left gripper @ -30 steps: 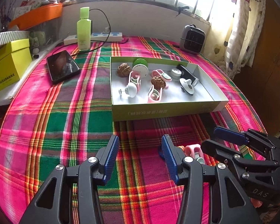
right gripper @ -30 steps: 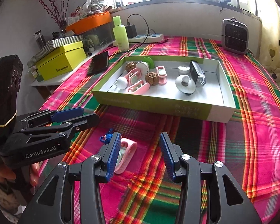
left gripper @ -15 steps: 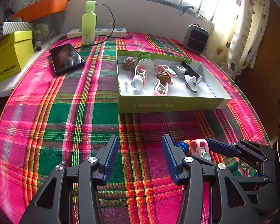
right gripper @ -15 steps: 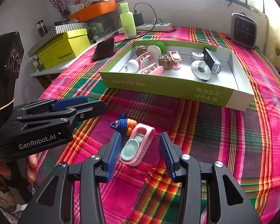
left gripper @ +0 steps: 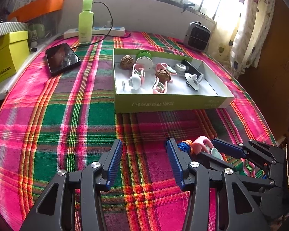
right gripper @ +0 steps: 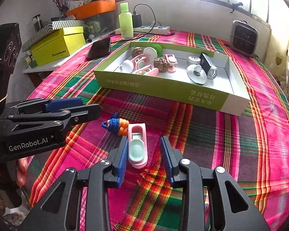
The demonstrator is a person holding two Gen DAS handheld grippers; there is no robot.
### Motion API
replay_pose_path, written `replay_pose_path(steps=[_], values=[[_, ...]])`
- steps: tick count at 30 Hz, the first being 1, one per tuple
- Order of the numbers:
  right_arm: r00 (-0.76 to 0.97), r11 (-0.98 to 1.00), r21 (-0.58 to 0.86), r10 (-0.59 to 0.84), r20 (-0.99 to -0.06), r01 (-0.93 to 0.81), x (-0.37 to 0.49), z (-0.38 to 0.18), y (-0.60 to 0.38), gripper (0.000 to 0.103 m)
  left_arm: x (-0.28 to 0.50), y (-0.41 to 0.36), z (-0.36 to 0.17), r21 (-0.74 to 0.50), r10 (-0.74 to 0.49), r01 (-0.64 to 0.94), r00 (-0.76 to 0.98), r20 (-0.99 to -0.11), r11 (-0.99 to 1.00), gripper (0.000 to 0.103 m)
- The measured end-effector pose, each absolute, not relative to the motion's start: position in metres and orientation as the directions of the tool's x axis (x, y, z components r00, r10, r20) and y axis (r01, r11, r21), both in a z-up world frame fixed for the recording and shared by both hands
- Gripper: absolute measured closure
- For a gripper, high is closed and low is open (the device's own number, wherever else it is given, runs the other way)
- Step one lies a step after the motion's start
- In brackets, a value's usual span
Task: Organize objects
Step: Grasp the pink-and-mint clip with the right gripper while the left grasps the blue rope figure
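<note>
My right claw (right gripper: 144, 159) has just been narrowing around the pink plastic clip with mint insert (right gripper: 137, 146) on the near plaid cloth (right gripper: 212, 144), left pad (right gripper: 123, 159) seemingly touching, right clear; left claw (left gripper: 144, 165) half-open, empty.

The counter (right gripper: 260, 134) wears a pink-green plaid cloth — on it lie a green-sided box (right gripper: 163, 91), a pink clip (right gripper: 137, 146) touching a blue-orange knot (right gripper: 115, 126), a phone (left gripper: 62, 59), a bottle (left gripper: 85, 22), a power strip (left gripper: 95, 31) and a small heater (right gripper: 244, 38).

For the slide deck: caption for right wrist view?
Right gripper closing around pink clip on plaid cloth, box beyond.
</note>
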State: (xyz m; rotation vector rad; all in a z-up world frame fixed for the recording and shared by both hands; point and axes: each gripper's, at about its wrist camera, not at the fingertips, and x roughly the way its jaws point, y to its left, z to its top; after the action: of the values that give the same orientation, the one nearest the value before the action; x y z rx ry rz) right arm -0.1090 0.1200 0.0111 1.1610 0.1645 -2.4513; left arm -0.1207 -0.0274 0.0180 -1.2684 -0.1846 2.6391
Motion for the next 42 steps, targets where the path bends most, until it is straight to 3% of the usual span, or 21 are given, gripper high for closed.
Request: replay_pose_path(steps=[7,23,42], values=[[-0.575,-0.913,0.069,-0.311,-0.757,0.402,-0.107,0.011,0.130,0.084,-0.121,-0.022,0.016,-0.203,0.256,-0.157,-0.598,-0.759,-0.967,0.056],[-0.595,-0.937,0.061,-0.267,-0.758,0.343,-0.106,0.011,0.160,0.084,-0.115,-0.004,0.014,-0.238,0.362,-0.285,-0.553,-0.750,-0.929,0.051],[-0.604,-0.941,0.074,-0.271,-0.749,0.330,-0.110,0.010,0.174,0.083,-0.121,0.017,0.012,-0.121,0.288,-0.311,-0.575,-0.766,-0.943,0.052]])
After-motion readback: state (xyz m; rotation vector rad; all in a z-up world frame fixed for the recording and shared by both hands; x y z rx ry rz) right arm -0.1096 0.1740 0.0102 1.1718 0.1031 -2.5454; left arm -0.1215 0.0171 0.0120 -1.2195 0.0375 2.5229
